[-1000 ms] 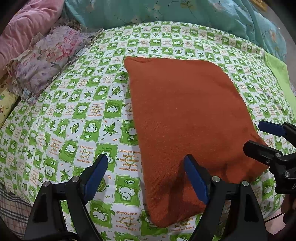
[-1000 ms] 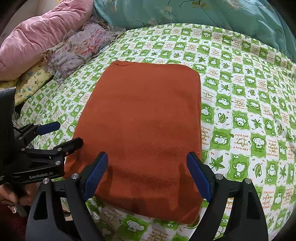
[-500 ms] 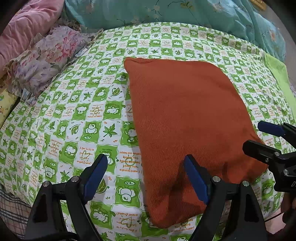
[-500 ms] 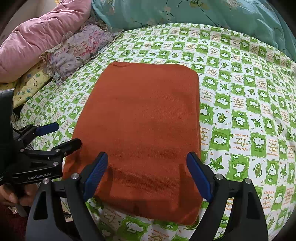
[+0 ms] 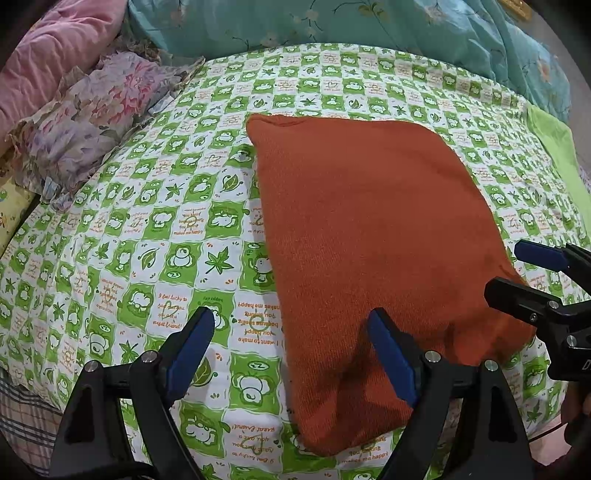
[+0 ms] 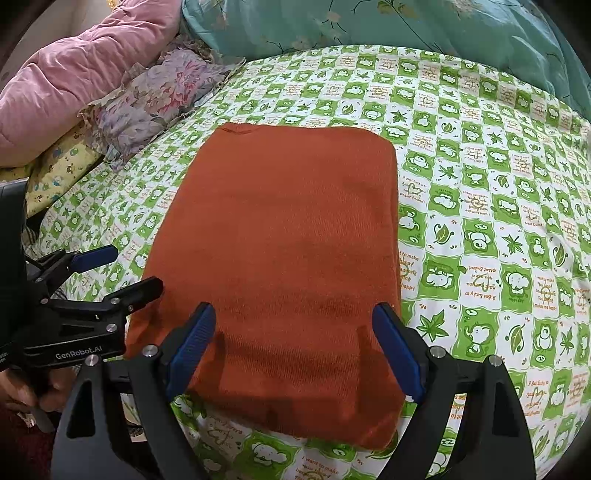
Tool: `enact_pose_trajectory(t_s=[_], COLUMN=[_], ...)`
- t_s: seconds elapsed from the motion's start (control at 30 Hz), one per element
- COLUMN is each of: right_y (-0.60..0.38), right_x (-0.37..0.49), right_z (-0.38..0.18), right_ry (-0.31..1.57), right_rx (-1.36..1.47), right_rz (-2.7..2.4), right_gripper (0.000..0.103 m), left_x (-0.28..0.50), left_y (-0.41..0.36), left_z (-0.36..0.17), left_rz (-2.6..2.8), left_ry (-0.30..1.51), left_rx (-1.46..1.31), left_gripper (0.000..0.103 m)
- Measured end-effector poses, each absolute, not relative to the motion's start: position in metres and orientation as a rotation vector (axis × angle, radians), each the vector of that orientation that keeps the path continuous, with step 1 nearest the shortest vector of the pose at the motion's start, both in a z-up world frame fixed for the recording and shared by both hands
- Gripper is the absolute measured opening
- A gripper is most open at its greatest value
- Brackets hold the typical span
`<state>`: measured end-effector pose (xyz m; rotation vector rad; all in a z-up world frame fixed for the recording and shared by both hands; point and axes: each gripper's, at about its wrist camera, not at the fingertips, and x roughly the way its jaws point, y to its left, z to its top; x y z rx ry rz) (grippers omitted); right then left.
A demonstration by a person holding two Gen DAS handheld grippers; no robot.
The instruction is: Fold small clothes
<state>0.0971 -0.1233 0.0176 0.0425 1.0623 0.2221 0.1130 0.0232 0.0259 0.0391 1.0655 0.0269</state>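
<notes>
A rust-orange knit garment (image 5: 362,236) lies folded into a flat rectangle on the green-and-white checked bed sheet (image 5: 155,229); it also shows in the right wrist view (image 6: 288,236). My left gripper (image 5: 291,350) is open and empty, hovering over the garment's near left corner. My right gripper (image 6: 293,343) is open and empty above the garment's near edge, its jaws spanning most of the width. Each gripper shows in the other's view: the right one (image 5: 524,273) at the garment's right corner, the left one (image 6: 122,269) at its left edge.
A pink quilt (image 6: 81,66), a floral cloth (image 6: 155,96) and a yellow printed pillow (image 6: 55,170) lie at the back left. A teal floral duvet (image 5: 332,22) runs along the back. A lime green cloth (image 5: 554,147) lies at the right edge.
Almost nothing has changed. Both grippers stay open at the garment's near edge, with only a slight shift of the views.
</notes>
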Motion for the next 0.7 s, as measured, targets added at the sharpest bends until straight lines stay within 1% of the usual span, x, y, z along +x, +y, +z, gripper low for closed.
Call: enact_pose_trajectory(t_s=[0.7], right_y=[-0.1240], right_x=[0.0974], right_z=[0.0200], right_ry=[1.055], right_rx=[0.059], right_rz=[0.210], right_gripper=[0.087], left_x=[0.1160], left_y=[0.0227], left_z=[0.0242], left_rz=[0.015], left_ry=[1.065], left_rx=[0.046], left_gripper=[0.086])
